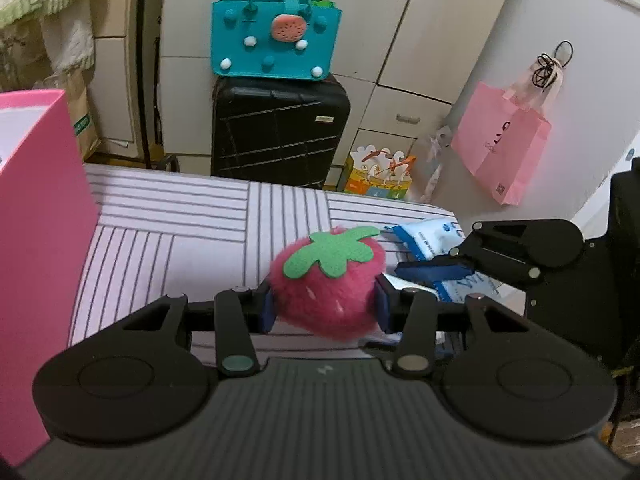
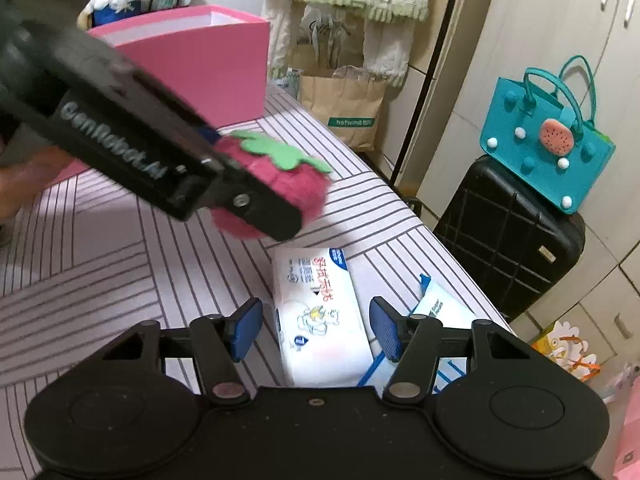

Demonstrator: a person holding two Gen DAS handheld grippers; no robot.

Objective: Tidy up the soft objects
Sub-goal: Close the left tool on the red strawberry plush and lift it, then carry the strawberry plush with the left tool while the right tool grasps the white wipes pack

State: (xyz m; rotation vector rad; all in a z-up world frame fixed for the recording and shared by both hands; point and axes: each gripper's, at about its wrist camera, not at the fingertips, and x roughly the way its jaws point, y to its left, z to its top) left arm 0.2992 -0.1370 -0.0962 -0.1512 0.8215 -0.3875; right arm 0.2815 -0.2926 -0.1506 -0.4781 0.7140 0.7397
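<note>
Our left gripper [image 1: 324, 308] was clamped on the plush strawberry [image 1: 328, 280], one blue pad [image 1: 267, 312] pressed into each flank so the fur bulged between them. We held the toy lifted off the striped bed cover [image 1: 168, 232], its green felt leaf facing up. From the right wrist view the strawberry [image 2: 288, 184] hung in the air above the cover, between the pink box [image 2: 208, 64] and the white tissue pack [image 2: 320, 312].

Our right gripper [image 2: 316, 330] was spread wide and grasped nothing. It hovered low over the tissue pack, a pad on either side and clear of the wrapper. A second blue-and-white pack [image 2: 440, 312] lay just beside the first, partly under the right finger.

We judged the step in hand to be the carrying of the strawberry to the pink box [image 1: 36, 208], which stood at the left on the bed. The next move called for a swing leftward and upward, high enough to clear the box wall, and a release once the toy sat over the opening. The soft fur would give little resistance, so the grip needed no change until then.

Our left tool was angled downward and across the bed, its body crossing the upper left of the right camera's view. Our right tool pointed down along the bed edge, level and square to the pack, well placed to close on it.
</note>
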